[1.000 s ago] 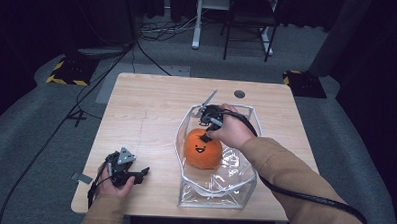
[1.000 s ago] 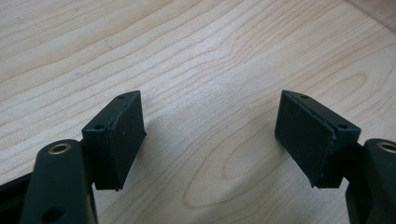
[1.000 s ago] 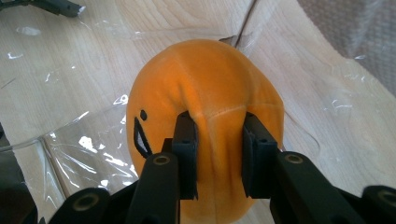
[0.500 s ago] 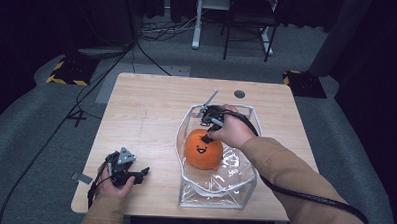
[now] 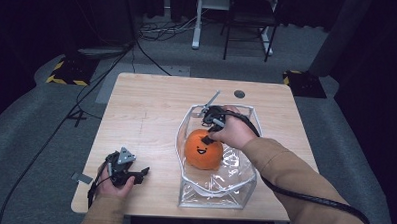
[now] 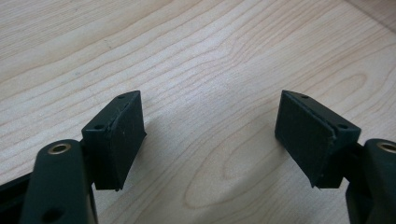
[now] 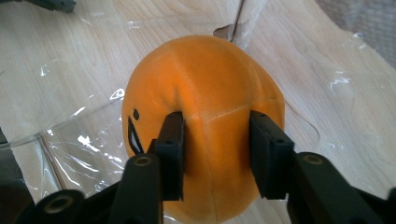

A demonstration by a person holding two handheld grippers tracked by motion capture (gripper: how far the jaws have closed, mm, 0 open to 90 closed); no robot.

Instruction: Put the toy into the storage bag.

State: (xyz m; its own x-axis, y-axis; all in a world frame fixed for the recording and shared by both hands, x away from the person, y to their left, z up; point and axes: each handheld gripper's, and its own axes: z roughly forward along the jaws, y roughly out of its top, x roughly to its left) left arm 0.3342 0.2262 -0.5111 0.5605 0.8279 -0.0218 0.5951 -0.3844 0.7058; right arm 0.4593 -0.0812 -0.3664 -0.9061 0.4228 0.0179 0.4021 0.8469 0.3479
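Wooden table [image 5: 151,115], bearing a clear plastic container [image 5: 216,192] near its right front. Orange plush toy [image 5: 203,149] with a drawn face, lying inside the container; the right gripper [image 7: 215,151] has a jaw on each side of it, pads against the fabric, the jaws having just been opening. Left gripper [image 5: 127,172], resting on the table's front left, well apart from the container, jaws wide apart over bare wood.

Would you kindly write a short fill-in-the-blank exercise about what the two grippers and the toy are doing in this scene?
1. The right gripper has its jaws on either side of an ____ plush toy with a smiling face.
2. The toy sits inside a clear ____ bag.
3. The left gripper is ____, with bare wood between its jaws.
4. The bag rests on a ____ table.

Missing words: orange; plastic; open; wooden
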